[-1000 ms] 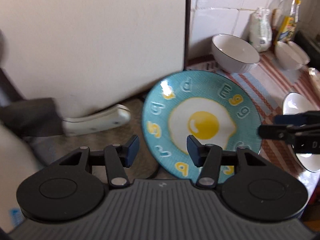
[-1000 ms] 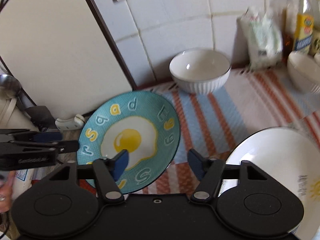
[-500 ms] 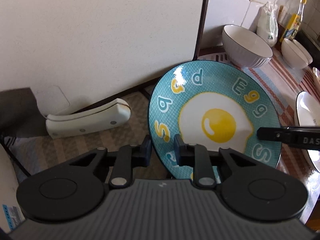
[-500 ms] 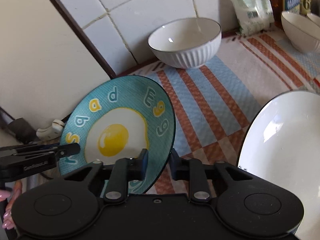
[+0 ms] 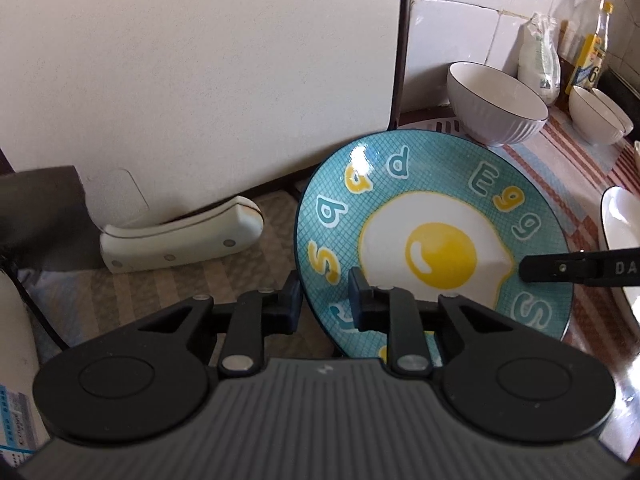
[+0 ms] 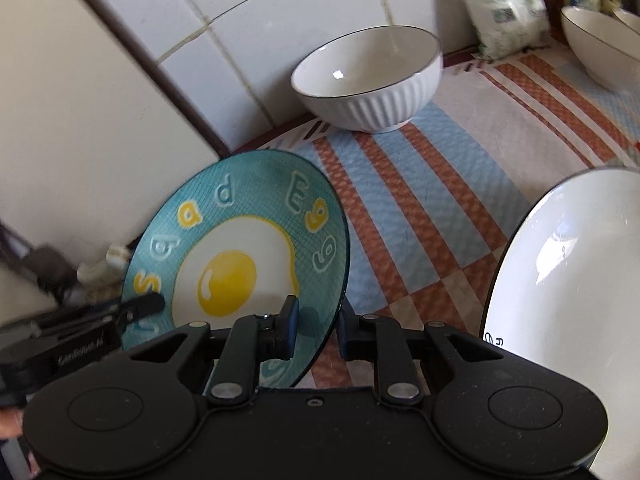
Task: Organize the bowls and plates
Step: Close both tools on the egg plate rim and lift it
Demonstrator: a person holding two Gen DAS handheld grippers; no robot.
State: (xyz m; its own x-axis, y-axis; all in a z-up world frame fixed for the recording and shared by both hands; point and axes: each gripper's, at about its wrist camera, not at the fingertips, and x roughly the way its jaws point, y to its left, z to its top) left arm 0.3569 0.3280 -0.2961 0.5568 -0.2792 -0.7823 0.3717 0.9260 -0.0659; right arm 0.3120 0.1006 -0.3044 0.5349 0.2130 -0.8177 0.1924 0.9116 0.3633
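The right claw (image 6: pixel 314 326) is clamped on the near right rim of the teal egg plate (image 6: pixel 240 248), one pad on its printed face and the other behind the rim; the plate is tilted, its right edge raised; the left claw (image 6: pixel 148 304) grips the plate's left rim, reaching in from the left; a white ribbed bowl (image 6: pixel 368 80) stands on the striped mat (image 6: pixel 440 184) near the tiled wall (image 6: pixel 240 12); a large white plate (image 6: pixel 568 300) lies at the right edge; another white bowl (image 6: pixel 600 48) sits at the far right, beside a plastic bag (image 6: pixel 504 4); a white panel (image 6: pixel 80 112) fills the left side.
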